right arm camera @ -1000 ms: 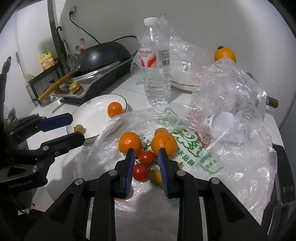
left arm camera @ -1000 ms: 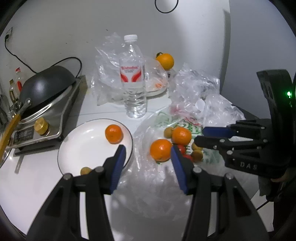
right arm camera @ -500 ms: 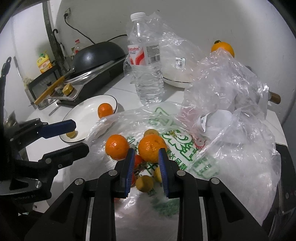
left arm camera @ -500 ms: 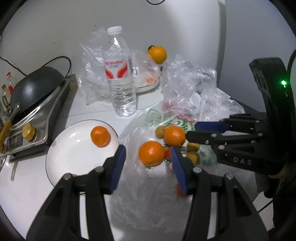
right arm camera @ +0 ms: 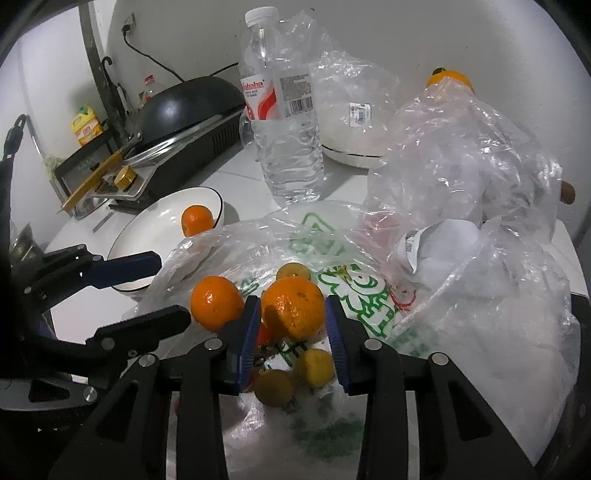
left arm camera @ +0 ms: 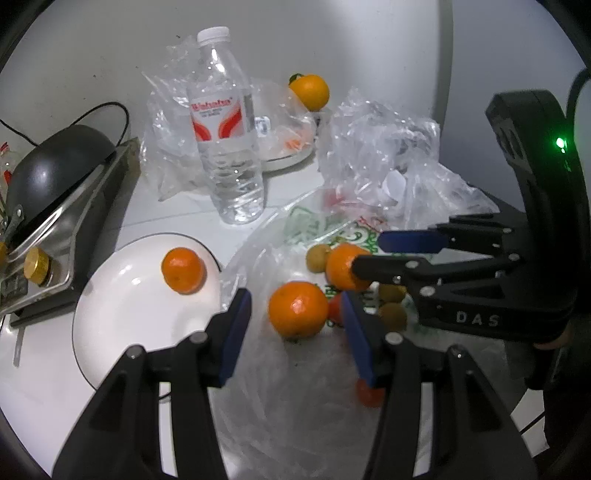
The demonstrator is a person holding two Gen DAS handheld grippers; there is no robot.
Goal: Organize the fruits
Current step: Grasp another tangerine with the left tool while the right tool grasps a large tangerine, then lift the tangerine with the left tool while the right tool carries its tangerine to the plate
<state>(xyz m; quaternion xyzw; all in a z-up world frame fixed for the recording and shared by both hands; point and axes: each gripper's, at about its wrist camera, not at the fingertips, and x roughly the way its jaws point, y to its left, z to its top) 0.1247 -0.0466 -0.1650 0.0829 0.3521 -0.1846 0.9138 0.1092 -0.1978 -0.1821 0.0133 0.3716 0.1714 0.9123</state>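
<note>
Worktop (left arm camera: 177, 214): white | Water bottle (left arm camera: 225, 129): upright, capped, red-and-white label | Black wok (right arm camera: 184, 107): on steel stove (left arm camera: 70, 218), brass knob (left arm camera: 36, 264) | Yellow oil bottle (right arm camera: 86, 129): far left | Wall socket (right arm camera: 129, 26): cable plugged in

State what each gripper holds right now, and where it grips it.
Neither holds anything. The left gripper is open around one orange, untouched. The right gripper brackets another orange with gaps at both sides.
</note>
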